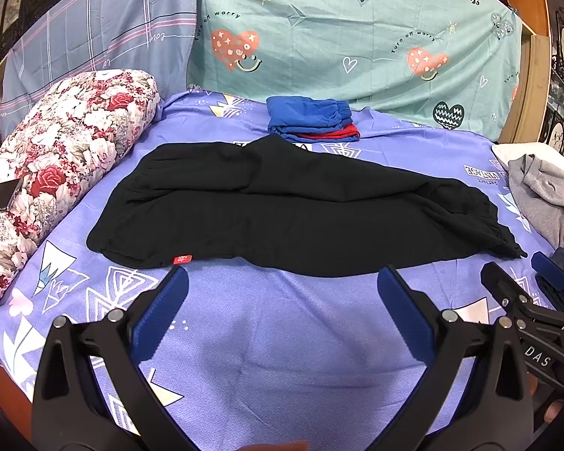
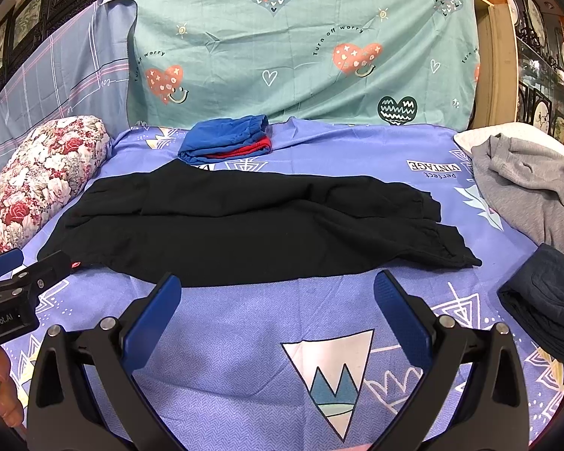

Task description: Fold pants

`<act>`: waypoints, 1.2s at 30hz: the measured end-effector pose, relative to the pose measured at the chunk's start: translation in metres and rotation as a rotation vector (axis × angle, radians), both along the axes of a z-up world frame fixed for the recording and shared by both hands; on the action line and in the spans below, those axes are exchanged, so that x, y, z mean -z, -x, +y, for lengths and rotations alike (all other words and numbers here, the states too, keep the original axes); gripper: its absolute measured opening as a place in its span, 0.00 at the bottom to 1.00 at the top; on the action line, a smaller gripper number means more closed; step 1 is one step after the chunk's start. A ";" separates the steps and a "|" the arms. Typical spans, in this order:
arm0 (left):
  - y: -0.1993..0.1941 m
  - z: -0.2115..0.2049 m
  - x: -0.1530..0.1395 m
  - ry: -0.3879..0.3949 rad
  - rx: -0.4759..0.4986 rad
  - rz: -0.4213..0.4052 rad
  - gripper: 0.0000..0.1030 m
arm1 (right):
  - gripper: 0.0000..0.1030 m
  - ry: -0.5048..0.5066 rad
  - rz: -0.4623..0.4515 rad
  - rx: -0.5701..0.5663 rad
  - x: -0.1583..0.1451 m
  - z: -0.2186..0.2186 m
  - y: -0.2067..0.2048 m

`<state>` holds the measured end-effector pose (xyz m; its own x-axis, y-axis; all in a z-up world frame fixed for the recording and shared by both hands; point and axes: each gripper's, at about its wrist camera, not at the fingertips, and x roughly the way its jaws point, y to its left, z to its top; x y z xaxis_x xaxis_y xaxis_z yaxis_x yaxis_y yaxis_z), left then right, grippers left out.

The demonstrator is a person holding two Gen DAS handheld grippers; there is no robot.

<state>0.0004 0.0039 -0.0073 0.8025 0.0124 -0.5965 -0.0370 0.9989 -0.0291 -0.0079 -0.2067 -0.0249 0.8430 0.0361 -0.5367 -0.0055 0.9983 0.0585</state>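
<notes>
The black pants (image 1: 282,210) lay flat on the purple bedsheet (image 1: 244,338), folded lengthwise with one leg over the other, their long axis running left to right across the bed. The waist end, with a small red tag (image 1: 181,259) at its near edge, pointed toward the floral pillow (image 1: 56,158) on the left, and the cuffs pointed toward the gray garment (image 2: 526,188) on the right. The left claw (image 1: 282,289) hovered just in front of the pants' near edge, its blue-padded fingers spread wide and holding nothing. The right claw (image 2: 278,293) hung beside it, also at the near edge, likewise spread wide and empty, nearer the cuff half. Behind the pants, near the teal heart-print sheet (image 1: 357,37), sat a small stack of folded blue and red clothes (image 1: 312,120), close to the far edge of the pants. A dark garment (image 2: 545,300) lay at the right, just beyond the cuffs.
</notes>
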 end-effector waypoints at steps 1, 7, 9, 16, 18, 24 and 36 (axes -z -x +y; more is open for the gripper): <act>0.000 0.000 0.000 0.000 -0.001 0.001 0.98 | 0.99 0.000 0.000 0.000 0.000 0.000 0.000; -0.003 -0.001 0.003 -0.008 0.012 0.004 0.98 | 0.99 -0.001 0.003 0.002 0.001 0.001 -0.001; -0.004 -0.002 0.003 -0.011 0.021 0.002 0.98 | 0.99 -0.001 0.004 0.004 0.002 0.000 -0.002; -0.013 -0.002 0.009 -0.004 0.020 0.030 0.98 | 0.99 -0.003 0.017 0.001 0.006 -0.001 -0.009; -0.015 0.000 0.010 0.001 0.021 0.042 0.98 | 0.99 -0.002 0.021 0.001 0.006 -0.001 -0.011; -0.021 0.006 0.016 0.024 0.012 0.074 0.98 | 0.99 0.008 0.030 -0.007 0.008 0.002 -0.014; -0.049 0.081 0.042 0.274 0.047 0.192 0.98 | 0.99 -0.008 0.107 0.065 0.019 -0.051 -0.040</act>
<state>0.0494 0.0850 -0.0492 0.6711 -0.2037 -0.7129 -0.0221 0.9556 -0.2939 0.0317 -0.2582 -0.0442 0.7818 -0.0116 -0.6234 0.0654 0.9958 0.0634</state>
